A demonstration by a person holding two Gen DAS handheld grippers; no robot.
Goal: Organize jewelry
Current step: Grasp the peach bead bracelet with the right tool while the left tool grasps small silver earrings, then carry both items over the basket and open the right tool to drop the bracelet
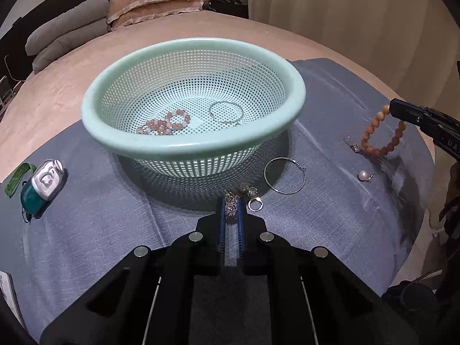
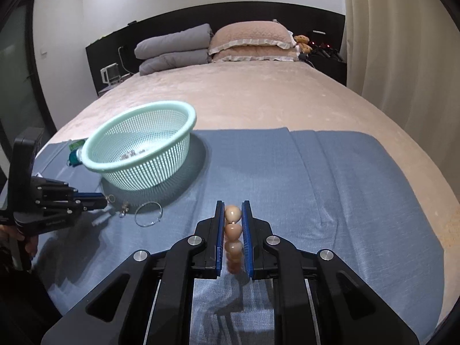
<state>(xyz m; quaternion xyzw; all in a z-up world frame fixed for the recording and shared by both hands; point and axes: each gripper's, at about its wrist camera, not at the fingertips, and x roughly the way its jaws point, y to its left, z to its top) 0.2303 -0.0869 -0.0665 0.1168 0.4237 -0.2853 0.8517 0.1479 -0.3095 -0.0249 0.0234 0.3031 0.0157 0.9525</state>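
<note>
A mint-green mesh basket (image 1: 95, 115) stands on a blue cloth (image 1: 330, 215) on the bed; a pink bead bracelet (image 1: 166, 122) and a silver hoop (image 1: 226, 111) lie in it. My left gripper (image 1: 230, 210) is shut on a small crystal jewelry piece (image 1: 230, 205) just in front of the basket. A ring (image 1: 255, 203) and a silver hoop earring (image 1: 284, 174) lie beside it. My right gripper (image 2: 233, 215) is shut on an orange bead bracelet (image 2: 232, 214), which hangs above the cloth in the left wrist view (image 1: 382, 135). A pearl earring (image 1: 365, 176) lies on the cloth.
A teal and white device (image 1: 41, 185) with a green strap lies left of the basket. A small dangling earring (image 1: 353, 145) lies near the orange bracelet. Pillows (image 2: 253, 40) and folded grey bedding (image 2: 172, 49) are at the bed's head. Curtains (image 2: 402, 43) hang at the right.
</note>
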